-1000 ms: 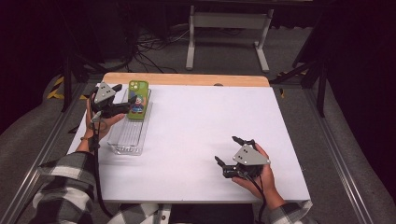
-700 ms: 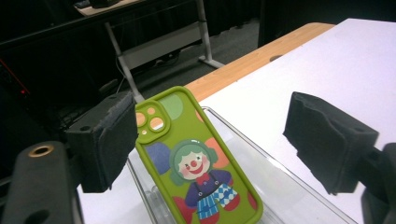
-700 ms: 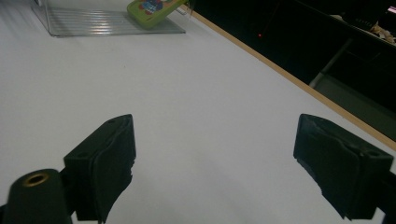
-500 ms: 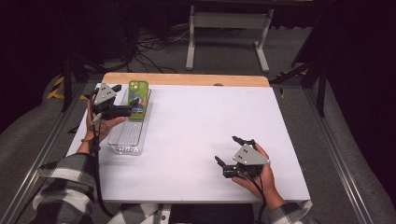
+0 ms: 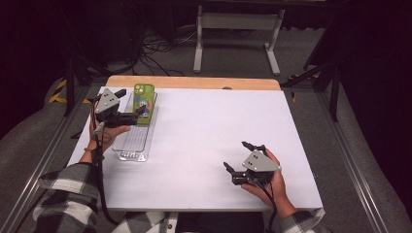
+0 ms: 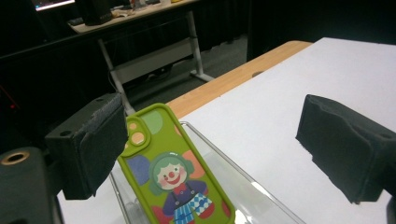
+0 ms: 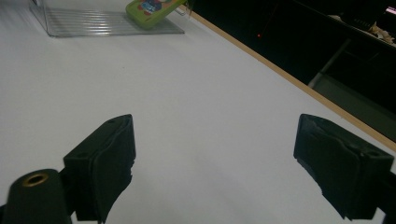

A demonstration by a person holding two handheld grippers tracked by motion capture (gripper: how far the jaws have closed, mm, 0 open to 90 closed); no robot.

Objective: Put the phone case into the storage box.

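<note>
A phone in a green case with a clown picture (image 5: 144,99) lies tilted in a clear tray (image 5: 131,145), its top end propped on the tray's far rim. My left gripper (image 5: 140,112) hovers at the phone's near end. Its jaws have just been opening and stand wide, and the phone (image 6: 173,177) shows between them with no pad pressing on it. My right gripper (image 5: 237,156) rests open at the table's near right, nothing between its fingers. From there the phone (image 7: 152,8) and tray (image 7: 93,25) look far off.
The white table top (image 5: 218,126) has a wooden strip (image 5: 194,82) along its far edge. Beyond it stand a metal frame (image 5: 235,29) and loose cables on the floor. Metal rails run along both sides of the table.
The left gripper's jaws have spread apart at the phone's near end. The phone stays propped in the tray. The right hand has not moved.
</note>
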